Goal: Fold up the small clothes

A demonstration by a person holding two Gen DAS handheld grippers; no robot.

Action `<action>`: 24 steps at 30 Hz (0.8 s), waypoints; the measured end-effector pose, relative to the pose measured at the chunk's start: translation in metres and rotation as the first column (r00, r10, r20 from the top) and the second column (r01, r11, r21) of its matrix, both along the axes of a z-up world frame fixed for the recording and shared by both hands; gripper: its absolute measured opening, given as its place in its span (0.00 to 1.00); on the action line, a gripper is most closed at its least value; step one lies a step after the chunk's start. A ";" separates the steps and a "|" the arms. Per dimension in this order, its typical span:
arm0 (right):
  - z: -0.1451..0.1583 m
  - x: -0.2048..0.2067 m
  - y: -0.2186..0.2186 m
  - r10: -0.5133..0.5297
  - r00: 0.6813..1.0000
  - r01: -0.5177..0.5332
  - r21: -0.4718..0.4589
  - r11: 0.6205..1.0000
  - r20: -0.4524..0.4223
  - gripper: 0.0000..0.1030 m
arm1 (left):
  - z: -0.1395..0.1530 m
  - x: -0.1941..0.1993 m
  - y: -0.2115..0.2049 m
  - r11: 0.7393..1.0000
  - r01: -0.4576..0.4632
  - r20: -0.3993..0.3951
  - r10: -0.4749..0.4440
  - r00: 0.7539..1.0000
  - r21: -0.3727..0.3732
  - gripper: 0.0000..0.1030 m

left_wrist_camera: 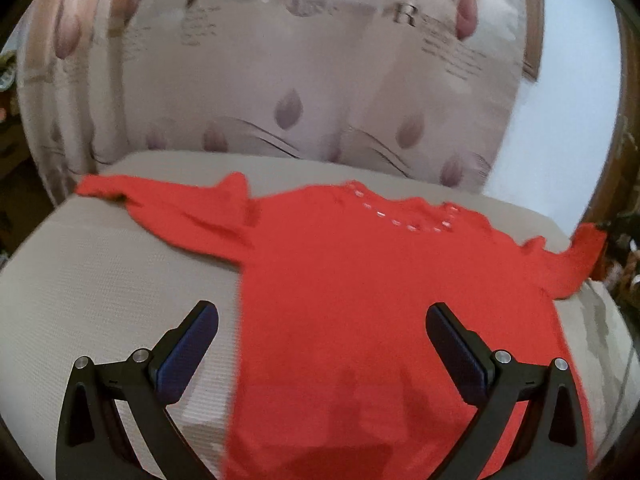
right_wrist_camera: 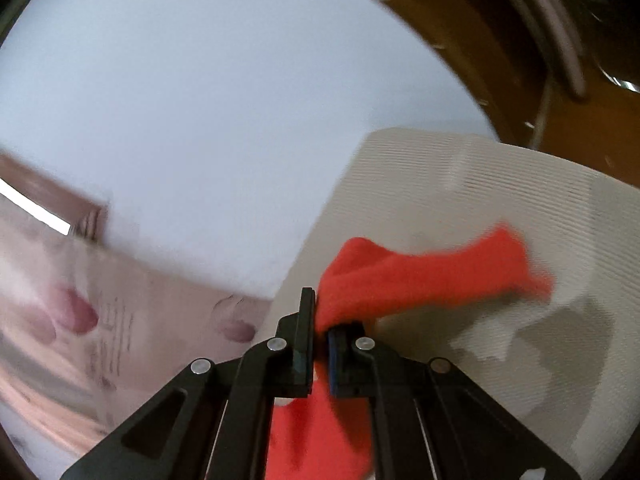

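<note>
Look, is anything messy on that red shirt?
Yes. The shirt lies flat on the cushion, but its far-left sleeve is crumpled, and the right gripper has the other sleeve pinched up and bunched.

Garment: solid red, uniform; neckline trimmed with a row of small white dashes. Sleeve in the right wrist view: same red.

Seat cushion: pale beige-grey, fine horizontal ribbed weave; the weave reads as thin parallel lines in the right wrist view too.

Curtain: pinkish-beige ground, mauve teardrop petals, dark curved lines, patches of grey script and a dark letter "R".

Wall: flat pale blue-white.

Left gripper: black frame, dark blue pads, silver pins. Right gripper: black, blue pad edge.
</note>
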State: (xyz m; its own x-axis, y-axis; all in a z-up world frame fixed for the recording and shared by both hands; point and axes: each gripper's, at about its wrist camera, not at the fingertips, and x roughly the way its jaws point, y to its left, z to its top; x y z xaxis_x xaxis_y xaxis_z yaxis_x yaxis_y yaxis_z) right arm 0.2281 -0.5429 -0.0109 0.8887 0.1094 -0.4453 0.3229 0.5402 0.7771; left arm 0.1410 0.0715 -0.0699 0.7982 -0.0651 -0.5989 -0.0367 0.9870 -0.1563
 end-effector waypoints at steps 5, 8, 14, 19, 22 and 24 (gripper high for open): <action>0.020 0.027 0.085 0.180 0.984 -0.179 -0.075 0.981 0.010 0.06 | -0.006 -0.005 0.027 0.998 -0.052 -0.024 0.052 0.998 -0.021 1.00; 0.022 0.047 0.155 0.309 0.951 -0.307 -0.123 0.944 -0.004 0.06 | -0.011 -0.008 0.036 0.997 -0.069 -0.032 0.067 0.997 -0.040 1.00; -0.010 0.082 0.304 0.530 0.846 -0.533 -0.141 0.834 -0.061 0.06 | -0.017 -0.008 0.042 0.996 -0.076 -0.042 0.074 0.996 -0.037 1.00; -0.060 0.096 0.413 0.647 0.743 -0.669 -0.200 0.716 -0.168 0.06 | -0.022 -0.009 0.047 0.995 -0.080 -0.063 0.076 0.995 -0.053 1.00; -0.085 0.092 0.463 0.699 0.667 -0.745 -0.248 0.620 -0.257 0.12 | -0.024 -0.010 0.053 0.994 -0.088 -0.067 0.083 0.994 -0.062 1.00; -0.096 0.087 0.477 0.717 0.628 -0.778 -0.254 0.575 -0.302 0.22 | -0.026 -0.011 0.059 0.993 -0.096 -0.062 0.091 0.994 -0.073 1.00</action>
State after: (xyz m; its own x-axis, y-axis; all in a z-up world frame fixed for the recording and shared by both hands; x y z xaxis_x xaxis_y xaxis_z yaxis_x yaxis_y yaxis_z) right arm 0.3148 -0.0661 -0.1074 0.4770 0.5244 -0.7053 -0.2237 0.8485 0.4796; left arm 0.1295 0.1306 -0.0962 0.7669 -0.0391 -0.6406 -0.1394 0.9642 -0.2258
